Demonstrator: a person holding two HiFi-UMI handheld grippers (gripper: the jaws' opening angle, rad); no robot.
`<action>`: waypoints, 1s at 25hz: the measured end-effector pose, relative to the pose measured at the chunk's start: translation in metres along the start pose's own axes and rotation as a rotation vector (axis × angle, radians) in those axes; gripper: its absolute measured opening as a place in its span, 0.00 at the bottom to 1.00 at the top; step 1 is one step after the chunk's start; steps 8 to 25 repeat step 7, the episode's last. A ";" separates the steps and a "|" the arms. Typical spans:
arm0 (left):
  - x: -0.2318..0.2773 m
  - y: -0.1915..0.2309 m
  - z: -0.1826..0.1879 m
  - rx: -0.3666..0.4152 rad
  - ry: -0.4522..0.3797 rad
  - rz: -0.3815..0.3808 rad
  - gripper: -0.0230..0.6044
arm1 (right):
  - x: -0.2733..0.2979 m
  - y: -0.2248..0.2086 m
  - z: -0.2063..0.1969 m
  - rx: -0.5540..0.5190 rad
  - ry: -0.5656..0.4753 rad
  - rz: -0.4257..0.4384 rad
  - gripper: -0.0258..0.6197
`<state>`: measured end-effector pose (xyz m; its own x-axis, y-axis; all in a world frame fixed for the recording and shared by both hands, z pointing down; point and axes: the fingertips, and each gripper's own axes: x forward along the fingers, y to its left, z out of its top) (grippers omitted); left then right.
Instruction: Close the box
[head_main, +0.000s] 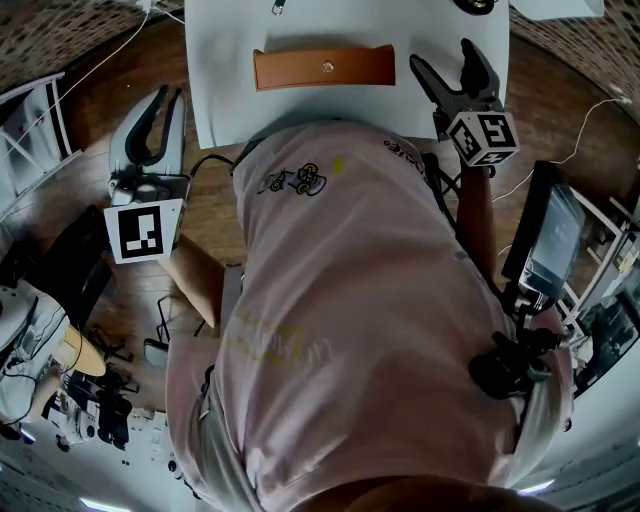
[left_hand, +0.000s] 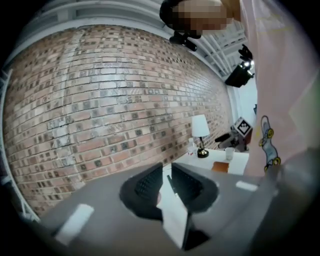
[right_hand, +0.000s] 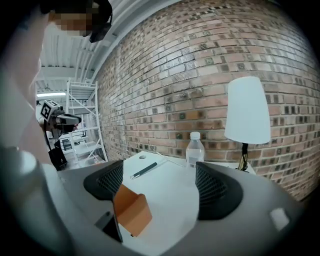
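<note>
Brick wall fills the background behind both gripper views, and the head view shows a wooden floor below. A white counter stands against the wall. The person, in a pale pink shirt, leans over its near edge. A white-shaded lamp stands at the back of the counter, close to the wall.

The left hand-held gripper is off the counter, over the floor just beside the counter's left edge. Its jaws are drawn close, with only a thin gap between them, and nothing is in that gap. The right hand-held gripper hangs over the right part of the counter. It is released, with its jaws spread wide and empty.

The brown box lies flat on the counter straight ahead of the person. It is left of the right hand-held gripper, apart from it, and neither tool touches it. In the right gripper view the box sits low, near the left jaw.

A clear water bottle stands beside the lamp. A dark pen lies on the counter farther back.
</note>
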<state>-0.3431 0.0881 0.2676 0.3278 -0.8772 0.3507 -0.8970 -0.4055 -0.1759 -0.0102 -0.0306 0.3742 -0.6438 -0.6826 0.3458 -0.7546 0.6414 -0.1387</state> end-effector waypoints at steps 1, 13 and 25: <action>-0.001 0.000 0.000 -0.001 -0.001 -0.001 0.13 | 0.001 -0.001 0.002 -0.001 -0.006 0.000 0.73; -0.004 -0.002 -0.003 0.006 0.019 0.001 0.13 | 0.001 0.003 0.006 -0.001 -0.021 0.011 0.73; -0.004 -0.002 -0.003 0.006 0.019 0.001 0.13 | 0.001 0.003 0.006 -0.001 -0.021 0.011 0.73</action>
